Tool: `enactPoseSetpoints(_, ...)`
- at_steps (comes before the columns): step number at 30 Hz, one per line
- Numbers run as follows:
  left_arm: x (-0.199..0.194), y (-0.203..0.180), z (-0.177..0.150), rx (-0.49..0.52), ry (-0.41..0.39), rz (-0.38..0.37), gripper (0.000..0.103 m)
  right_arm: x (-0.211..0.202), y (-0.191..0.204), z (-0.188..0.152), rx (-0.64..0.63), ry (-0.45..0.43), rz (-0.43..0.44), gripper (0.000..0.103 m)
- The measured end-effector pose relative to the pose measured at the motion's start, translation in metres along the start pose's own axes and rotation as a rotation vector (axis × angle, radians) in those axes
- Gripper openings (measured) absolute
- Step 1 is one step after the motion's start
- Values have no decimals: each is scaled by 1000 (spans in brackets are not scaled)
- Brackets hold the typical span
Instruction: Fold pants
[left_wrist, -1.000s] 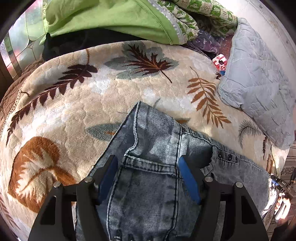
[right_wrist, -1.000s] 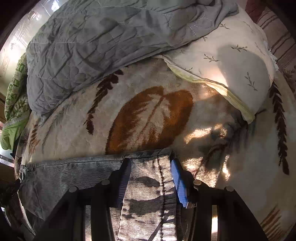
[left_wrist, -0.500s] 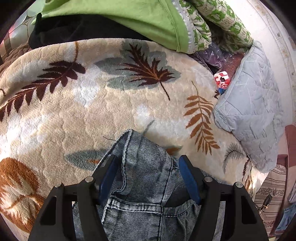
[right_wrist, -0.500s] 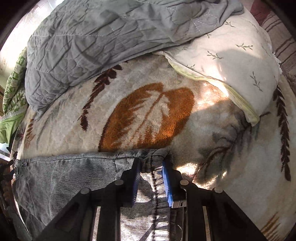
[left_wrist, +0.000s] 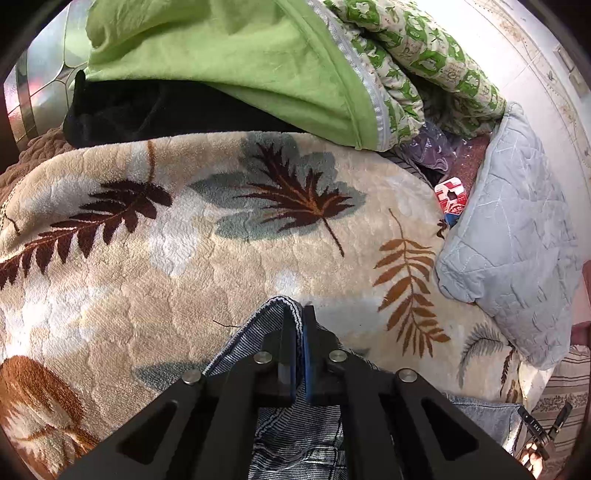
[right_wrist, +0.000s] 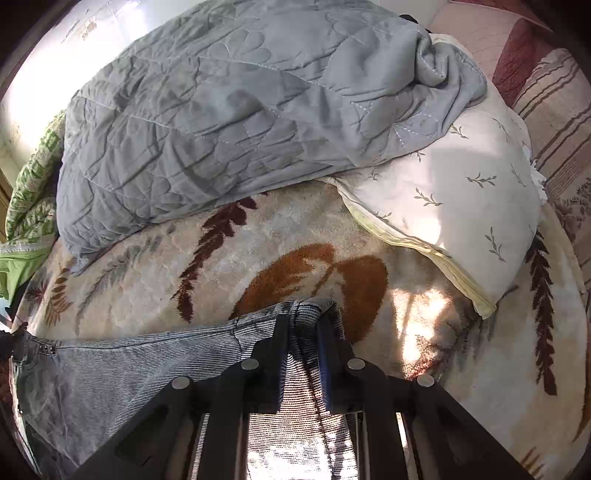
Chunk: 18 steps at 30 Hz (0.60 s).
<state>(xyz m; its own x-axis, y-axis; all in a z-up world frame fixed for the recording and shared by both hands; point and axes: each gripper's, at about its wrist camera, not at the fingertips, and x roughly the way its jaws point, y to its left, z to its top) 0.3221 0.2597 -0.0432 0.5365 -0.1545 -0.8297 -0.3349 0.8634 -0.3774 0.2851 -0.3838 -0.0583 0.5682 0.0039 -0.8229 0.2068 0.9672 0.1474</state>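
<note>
The pants are grey-blue denim jeans (left_wrist: 258, 332) lying on a cream leaf-patterned blanket (left_wrist: 184, 277). My left gripper (left_wrist: 299, 317) is shut on a bunched edge of the jeans at the waist end, the cloth pinched between its blue pads. In the right wrist view the jeans (right_wrist: 129, 369) stretch away to the left, with snap buttons at the far left. My right gripper (right_wrist: 303, 321) is shut on a fold of the jeans at their right edge, on the blanket (right_wrist: 258, 243).
A green blanket (left_wrist: 240, 55) and a black cloth (left_wrist: 147, 110) lie at the far side. A grey quilted cover (left_wrist: 517, 240) lies at the right; it also fills the back of the right wrist view (right_wrist: 221, 110). A cream pillow (right_wrist: 461, 192) lies beside it. A red packet (left_wrist: 450, 195).
Both grippers closed from open onto the jeans. The left gripper moved to the waist edge and gathered it. The right gripper pinched the right edge into a fold.
</note>
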Motion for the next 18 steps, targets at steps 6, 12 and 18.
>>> enactPoseSetpoints(6, -3, 14, -11, -30, 52, 21, 31, 6, -8, -16, 41, 49, -75, 61)
enactPoseSetpoints(12, -75, 10, -29, 53, -69, -14, 63, -66, -15, -41, 108, -23, 145, 61)
enactPoseSetpoints(18, -37, 7, -81, 144, 201, 20, 65, -32, -19, -96, 170, 206, 221, 56)
